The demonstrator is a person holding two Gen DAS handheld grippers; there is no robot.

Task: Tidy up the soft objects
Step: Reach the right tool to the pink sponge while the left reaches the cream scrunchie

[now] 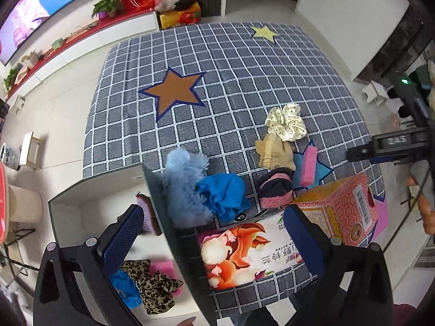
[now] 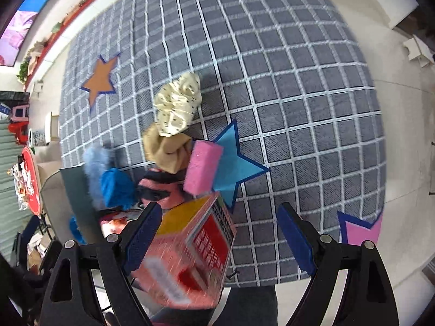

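Both of my tongs are wide open and hold nothing. My left tongs (image 1: 214, 233) sit low in the left view, over the dark wall of a white box (image 1: 68, 198). Inside the box, at the lower left, lie a leopard-print cloth (image 1: 155, 285), a blue cloth (image 1: 126, 288) and something pink (image 1: 163, 266).

My right tongs (image 2: 220, 233) sit low in the right view, with a pink carton (image 2: 190, 258) between the fingers, touching the left one.

Soft things lie in a bunch on the checked mat (image 1: 244, 81), in the middle of the left view: a fluffy light-blue duster (image 1: 182, 182), a blue rag (image 1: 223, 193), a striped sock (image 1: 274, 187), a tan cloth (image 1: 274, 152), a spotted cream scrunchie (image 1: 286, 122) and a pink sponge (image 1: 308, 165) on a blue star (image 1: 323, 171).
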